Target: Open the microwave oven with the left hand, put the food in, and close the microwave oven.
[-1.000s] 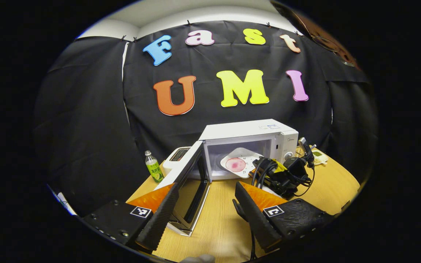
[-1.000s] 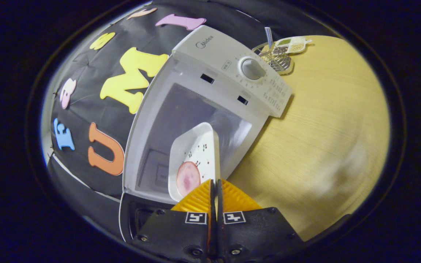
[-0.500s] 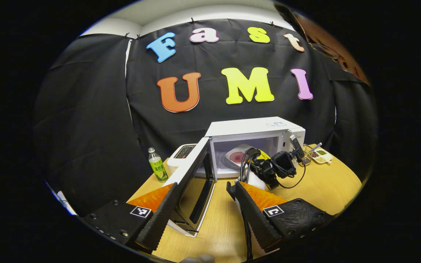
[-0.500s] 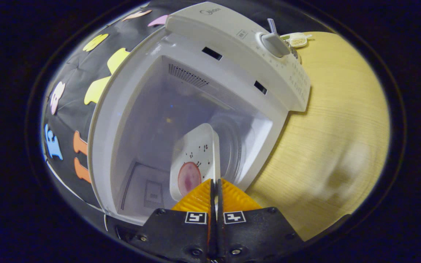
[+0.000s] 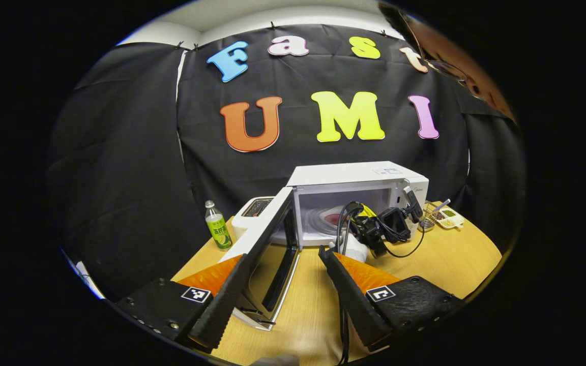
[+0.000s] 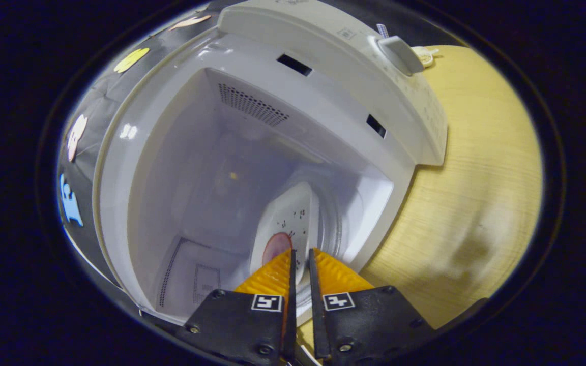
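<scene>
The white microwave [image 5: 359, 175] stands on the wooden table with its door [image 5: 267, 244] swung wide to the left. My left gripper [image 5: 284, 256] hangs open in front of the door, holding nothing. My right gripper [image 5: 374, 231] reaches into the cavity. In the right gripper view the white plate [image 6: 293, 218] with a pink slice of food [image 6: 276, 246] lies inside on the glass turntable [image 6: 334, 223]. The right gripper [image 6: 300, 254] has its fingers slightly parted, open, with the plate's near rim in the gap.
A green bottle [image 5: 216, 230] and a white toaster [image 5: 255, 211] stand left of the microwave behind the door. A small divided dish [image 5: 444, 217] sits to its right. The microwave knob [image 6: 400, 48] is on the right panel. Bare tabletop [image 5: 450, 254] spreads front right.
My right gripper carried the plate deeper into the cavity and set it on the turntable. Its fingers, shut on the rim before, have parted. The left gripper stayed open, drifting slightly.
</scene>
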Tool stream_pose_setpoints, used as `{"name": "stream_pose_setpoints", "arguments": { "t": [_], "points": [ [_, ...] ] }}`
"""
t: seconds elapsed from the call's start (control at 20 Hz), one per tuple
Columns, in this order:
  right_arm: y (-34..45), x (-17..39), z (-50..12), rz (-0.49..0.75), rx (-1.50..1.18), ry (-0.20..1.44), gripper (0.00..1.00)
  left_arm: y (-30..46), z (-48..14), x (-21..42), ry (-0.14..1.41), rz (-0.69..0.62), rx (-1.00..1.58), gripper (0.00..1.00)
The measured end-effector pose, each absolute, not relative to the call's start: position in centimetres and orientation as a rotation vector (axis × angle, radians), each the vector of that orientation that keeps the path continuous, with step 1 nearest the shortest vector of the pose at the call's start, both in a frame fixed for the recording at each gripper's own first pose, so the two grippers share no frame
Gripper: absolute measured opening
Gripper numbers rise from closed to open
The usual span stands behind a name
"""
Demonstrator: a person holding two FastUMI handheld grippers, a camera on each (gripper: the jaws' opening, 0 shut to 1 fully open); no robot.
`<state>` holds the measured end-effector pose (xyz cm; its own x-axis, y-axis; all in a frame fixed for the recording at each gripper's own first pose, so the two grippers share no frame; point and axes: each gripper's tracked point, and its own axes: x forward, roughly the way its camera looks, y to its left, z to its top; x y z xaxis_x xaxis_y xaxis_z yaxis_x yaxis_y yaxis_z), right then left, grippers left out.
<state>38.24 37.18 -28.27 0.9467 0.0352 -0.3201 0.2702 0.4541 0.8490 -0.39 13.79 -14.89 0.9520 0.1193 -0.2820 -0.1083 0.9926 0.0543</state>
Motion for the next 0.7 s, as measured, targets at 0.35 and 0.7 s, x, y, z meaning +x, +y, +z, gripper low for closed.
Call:
{"name": "stream_pose_setpoints", "arguments": {
  "t": [0.35, 0.7],
  "points": [
    [35.3, 33.8, -23.5, -0.06, 0.855, 0.261, 0.9, 12.9, -13.2, -0.1, 0.265, 0.104, 0.028, 0.95],
    [29.7, 27.5, -17.8, 0.084, 0.472, 0.224, 1.0, 11.6, -8.7, 0.9, 0.185, 0.085, 0.035, 0.95]
  ]
}}
